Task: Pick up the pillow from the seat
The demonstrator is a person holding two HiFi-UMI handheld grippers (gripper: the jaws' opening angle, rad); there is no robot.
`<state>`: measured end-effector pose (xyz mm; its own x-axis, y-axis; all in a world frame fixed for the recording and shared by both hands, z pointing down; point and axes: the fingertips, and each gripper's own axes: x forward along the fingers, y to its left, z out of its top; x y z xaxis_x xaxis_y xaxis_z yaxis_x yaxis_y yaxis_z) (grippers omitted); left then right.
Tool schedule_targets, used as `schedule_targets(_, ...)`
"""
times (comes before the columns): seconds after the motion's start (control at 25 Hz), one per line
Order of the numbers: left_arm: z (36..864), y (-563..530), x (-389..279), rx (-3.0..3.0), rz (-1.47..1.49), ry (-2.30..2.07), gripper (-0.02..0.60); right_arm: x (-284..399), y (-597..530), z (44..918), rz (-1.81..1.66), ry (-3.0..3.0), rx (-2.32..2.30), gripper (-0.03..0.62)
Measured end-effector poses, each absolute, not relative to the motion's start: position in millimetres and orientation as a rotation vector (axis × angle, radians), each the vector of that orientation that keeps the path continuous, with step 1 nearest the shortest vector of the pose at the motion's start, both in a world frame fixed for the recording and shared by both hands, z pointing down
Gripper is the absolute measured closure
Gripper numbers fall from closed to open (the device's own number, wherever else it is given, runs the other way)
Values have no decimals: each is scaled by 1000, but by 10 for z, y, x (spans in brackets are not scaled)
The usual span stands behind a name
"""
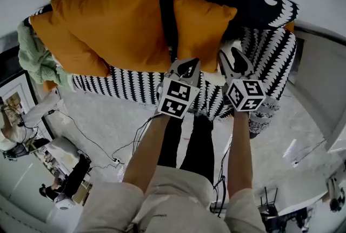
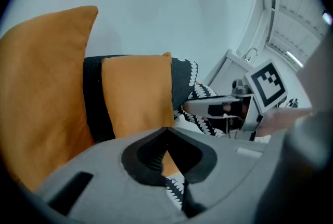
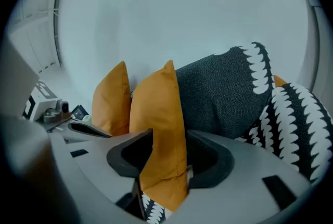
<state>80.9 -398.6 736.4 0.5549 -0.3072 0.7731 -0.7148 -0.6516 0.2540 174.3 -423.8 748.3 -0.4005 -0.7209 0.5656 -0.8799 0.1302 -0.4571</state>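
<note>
- Orange pillow point(image 1: 200, 26), the smaller of two, is standing upright on the seat point(image 1: 130, 88) of the sofa point(image 1: 270, 59), leaning back on the dark backrest point(image 1: 248, 2). The big pillow point(image 1: 113, 26) is leaning just to its left.
- We are holding the right hand-held gripper point(image 1: 233, 61) just in front of the pillow's lower right corner, pointing forward and down towards it.
- Its jaws are standing partly apart and gripping nothing. In the right gripper view the pillow's near edge is showing edge-on in the gap, running top to bottom, and we cannot tell whether the pads are touching the cloth.
- We are holding the left hand-held gripper point(image 1: 186, 67) just below the pillow's bottom edge, its jaws closed tip to tip on nothing.
- The pillow is lying ahead of and above both hand-held grippers, its long axis upright. The right one is lining up with the side edge, while the left one is facing the broad front.
- We are judging the right side the readier for the grasp: the gap is framing the edge, so the coming move is calling for a short push forward and a squeeze.
- We are judging that the left jaws need opening before they can help.
</note>
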Motion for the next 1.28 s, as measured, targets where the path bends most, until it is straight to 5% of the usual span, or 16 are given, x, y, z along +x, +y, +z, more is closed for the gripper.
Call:
schedule_targets(0.4,7494,-4077,714,2091,889,-1020,572,1591,-4332,7606,1030,-2418,1203,379)
schedule_targets(1.28,7769,-4135,349,1994,925,-1135,572,1124,-4367,8069,1175,-2600,767,134)
